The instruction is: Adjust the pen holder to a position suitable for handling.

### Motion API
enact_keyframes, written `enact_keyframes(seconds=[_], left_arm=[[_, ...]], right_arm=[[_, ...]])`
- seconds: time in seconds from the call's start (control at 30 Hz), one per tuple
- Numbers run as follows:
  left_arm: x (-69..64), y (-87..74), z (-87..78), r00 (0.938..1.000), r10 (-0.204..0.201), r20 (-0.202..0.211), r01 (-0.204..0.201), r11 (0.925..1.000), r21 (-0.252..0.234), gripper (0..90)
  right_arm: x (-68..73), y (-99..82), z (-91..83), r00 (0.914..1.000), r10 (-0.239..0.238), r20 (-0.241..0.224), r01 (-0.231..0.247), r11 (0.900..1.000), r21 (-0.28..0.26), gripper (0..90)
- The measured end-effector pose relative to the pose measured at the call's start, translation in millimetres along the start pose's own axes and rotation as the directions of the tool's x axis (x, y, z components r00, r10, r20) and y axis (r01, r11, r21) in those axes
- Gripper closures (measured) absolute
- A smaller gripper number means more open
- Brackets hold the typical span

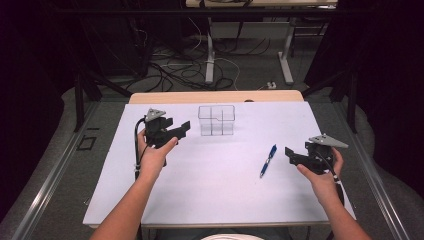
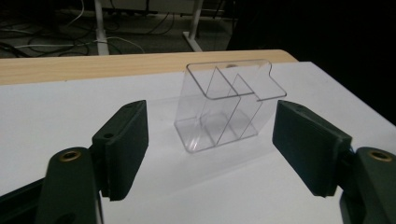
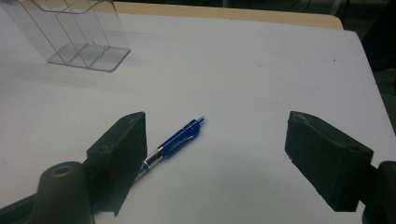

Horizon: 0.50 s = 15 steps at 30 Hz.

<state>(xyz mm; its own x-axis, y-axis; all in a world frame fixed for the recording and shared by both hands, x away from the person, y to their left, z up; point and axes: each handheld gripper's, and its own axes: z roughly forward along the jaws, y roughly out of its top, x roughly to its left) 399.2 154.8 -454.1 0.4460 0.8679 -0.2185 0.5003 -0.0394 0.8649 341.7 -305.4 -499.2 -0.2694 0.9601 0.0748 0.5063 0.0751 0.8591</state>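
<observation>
1. Holding the left hand-held gripper (image 1: 184, 128) with its jaws spread wide and nothing between them, you have the clear organizer (image 2: 227, 106) straight ahead of it, apart from the pads, upright on the white worktop (image 1: 215, 185).
2. Your right hand-held gripper (image 1: 289, 153) also stands wide open and empty; the blue pen (image 3: 173, 143) lies flat on the worktop just beyond its left-hand jaw in the right gripper view, partly hidden behind that jaw.
3. Judge the pen as light, stiff and smooth, so it will likely roll or skid if one pad nudges it first. Take it across the barrel near the middle, by the clip, with both pads closing together.
4. Judge the organizer as light, rigid thin plastic, slick and easy to tip or slide. If you steady it, grip an outer wall near the base, gently, since its thin walls may flex or crack.
5. Expect the open compartments to accept the pen tip-down.
</observation>
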Motion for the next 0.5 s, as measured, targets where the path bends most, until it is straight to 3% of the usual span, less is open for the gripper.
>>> enact_keyframes(seconds=[0.27,0.37,0.43,0.5], left_arm=[[6.2,-15.3,-18.6,0.9998,0.018,-0.001,-0.019,0.9994,-0.028,13.9],[8.6,-21.4,-22.3,0.9987,0.047,-0.021,-0.048,0.9986,-0.021,9.1],[11.0,-24.9,-24.4,0.9986,0.051,-0.013,-0.051,0.9984,-0.024,0.0],[13.4,-27.6,-25.8,0.9991,0.038,-0.018,-0.038,0.999,-0.025,0.0]], right_arm=[[4.7,-1.5,2.0,0.9964,-0.084,0.012,0.084,0.9964,-0.013,20.7],[4.1,-2.1,3.0,0.9963,-0.086,0.007,0.086,0.9963,0.0,19.3],[3.0,-3.1,5.1,0.9961,-0.088,0.01,0.088,0.9961,0.004,18.2],[2.5,-3.6,5.6,0.9964,-0.085,-0.006,0.085,0.9963,0.013,18.0]])
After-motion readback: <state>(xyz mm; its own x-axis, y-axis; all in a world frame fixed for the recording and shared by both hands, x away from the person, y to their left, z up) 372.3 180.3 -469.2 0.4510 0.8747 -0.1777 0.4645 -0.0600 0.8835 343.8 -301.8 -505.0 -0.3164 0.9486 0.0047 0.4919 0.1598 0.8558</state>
